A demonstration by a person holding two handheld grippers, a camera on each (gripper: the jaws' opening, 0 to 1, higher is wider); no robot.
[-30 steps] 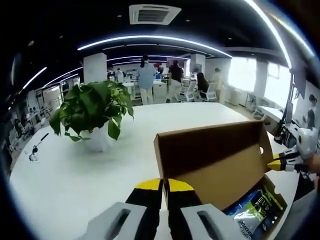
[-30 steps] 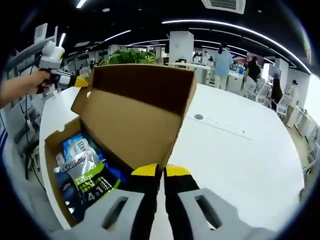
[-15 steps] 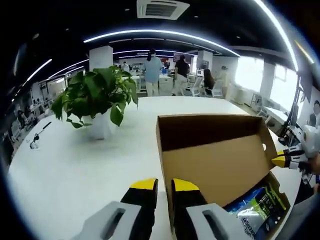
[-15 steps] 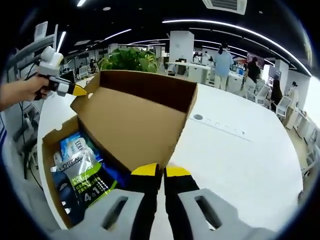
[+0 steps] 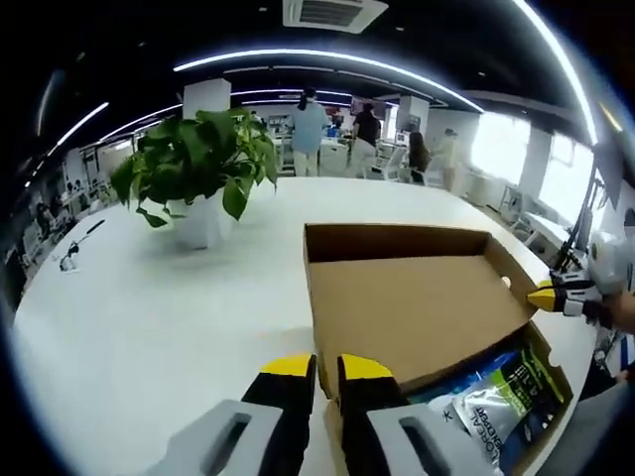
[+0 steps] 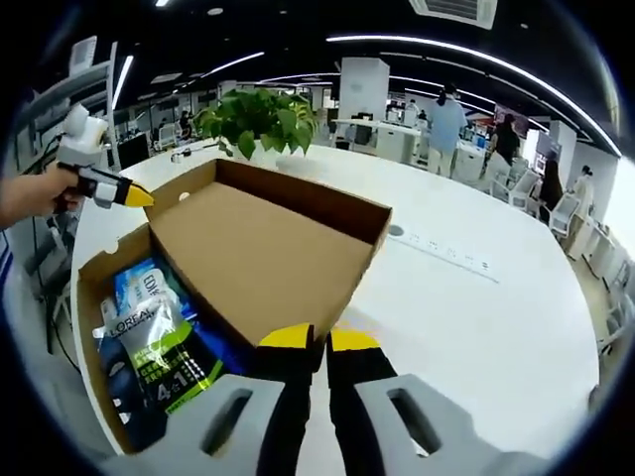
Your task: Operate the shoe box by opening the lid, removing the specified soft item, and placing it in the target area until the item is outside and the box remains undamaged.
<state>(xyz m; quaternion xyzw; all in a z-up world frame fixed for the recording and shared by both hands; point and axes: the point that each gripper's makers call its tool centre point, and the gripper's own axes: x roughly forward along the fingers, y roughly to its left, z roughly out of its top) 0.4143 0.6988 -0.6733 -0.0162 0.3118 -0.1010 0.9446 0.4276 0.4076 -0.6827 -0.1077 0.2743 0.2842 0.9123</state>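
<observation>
Both grippers sit at the lid's edge: we find the right gripper [image 6: 317,342] with jaws nearly closed, the left gripper [image 5: 316,368] with a narrow gap; whether either pinches the lid [image 6: 260,260] we cannot tell. Just left of the right gripper, the shoe box [image 6: 89,297] holds a soft packet [image 6: 164,347] (printed). Beyond the lid stands a potted plant [image 5: 198,178].

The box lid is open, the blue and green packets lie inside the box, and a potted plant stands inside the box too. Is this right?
Not quite. The potted plant stands on the white table beyond the box, as the left gripper view shows. The lid is open; the packets lie inside.
</observation>
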